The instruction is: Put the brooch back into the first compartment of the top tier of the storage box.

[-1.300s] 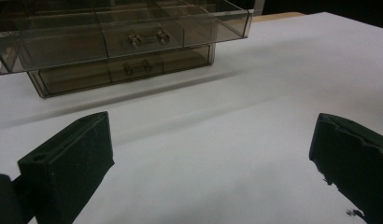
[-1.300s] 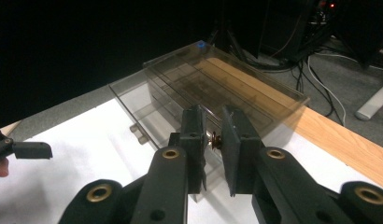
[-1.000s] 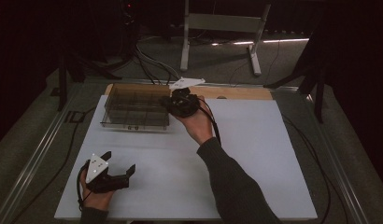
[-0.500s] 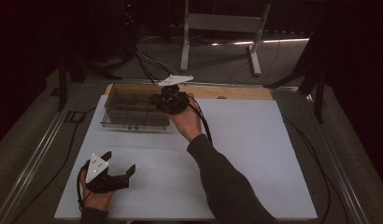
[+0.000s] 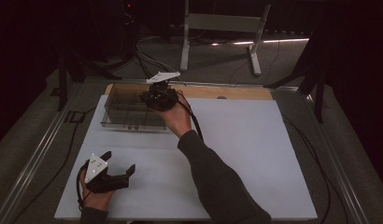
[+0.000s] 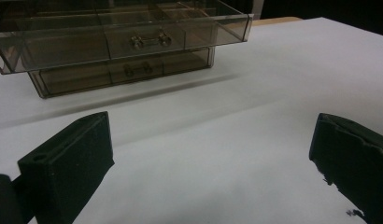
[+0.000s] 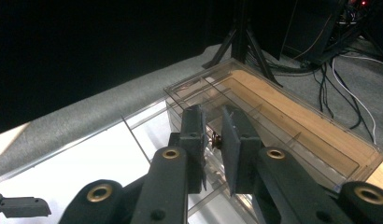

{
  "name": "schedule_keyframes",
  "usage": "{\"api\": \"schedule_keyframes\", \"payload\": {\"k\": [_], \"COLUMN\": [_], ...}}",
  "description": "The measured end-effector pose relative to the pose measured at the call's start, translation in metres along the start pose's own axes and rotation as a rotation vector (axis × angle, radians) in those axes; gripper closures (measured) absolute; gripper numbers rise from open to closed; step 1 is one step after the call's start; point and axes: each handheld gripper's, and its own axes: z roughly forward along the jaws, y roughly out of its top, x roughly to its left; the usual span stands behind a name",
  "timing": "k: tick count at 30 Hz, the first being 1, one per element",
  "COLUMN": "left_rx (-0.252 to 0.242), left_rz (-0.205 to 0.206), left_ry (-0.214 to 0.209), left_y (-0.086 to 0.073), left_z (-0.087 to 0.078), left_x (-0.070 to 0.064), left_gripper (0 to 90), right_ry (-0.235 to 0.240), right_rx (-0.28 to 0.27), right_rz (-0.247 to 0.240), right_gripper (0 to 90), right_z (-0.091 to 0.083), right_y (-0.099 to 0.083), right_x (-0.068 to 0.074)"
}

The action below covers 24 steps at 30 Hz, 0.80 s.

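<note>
A smoky clear drawer box (image 5: 126, 112) stands at the back left of the white board (image 5: 255, 154). In the left gripper view its upper drawer (image 6: 124, 39) is pulled out over the lower one. My right gripper (image 5: 151, 97) hovers above the box's right end. Its jaws (image 7: 214, 123) stand almost together, with a small dark brown object (image 7: 216, 140) pinched between them above the box (image 7: 283, 135). My left gripper (image 5: 119, 163) rests on the board at the front left, open and holding nothing (image 6: 213, 154).
A wooden strip (image 5: 227, 92) runs along the board's far edge behind the box. A metal stand (image 5: 217, 28) and cables (image 5: 147, 51) lie on the floor beyond. Grey carpet borders the board on both sides.
My right gripper has moved left and farther back, from the box's right corner to above the box. The left gripper has stayed still.
</note>
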Motion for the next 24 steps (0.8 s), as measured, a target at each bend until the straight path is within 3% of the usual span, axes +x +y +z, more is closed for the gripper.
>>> {"api": "schedule_keyframes", "payload": {"k": [10, 24], "left_rx": [-0.008, -0.01], "left_rz": [-0.01, -0.013], "left_ry": [-0.001, -0.004], "left_y": [0.0, 0.0], "left_z": [-0.001, -0.001], "left_x": [0.0, 0.0], "left_gripper": [0.4, 0.4], "right_ry": [0.014, 0.028], "right_rx": [0.007, 0.026], "right_rz": [0.001, 0.035], "right_gripper": [80.3, 80.3], "right_z": [0.016, 0.04], "right_y": [0.005, 0.001], "right_x": [0.011, 0.014]}}
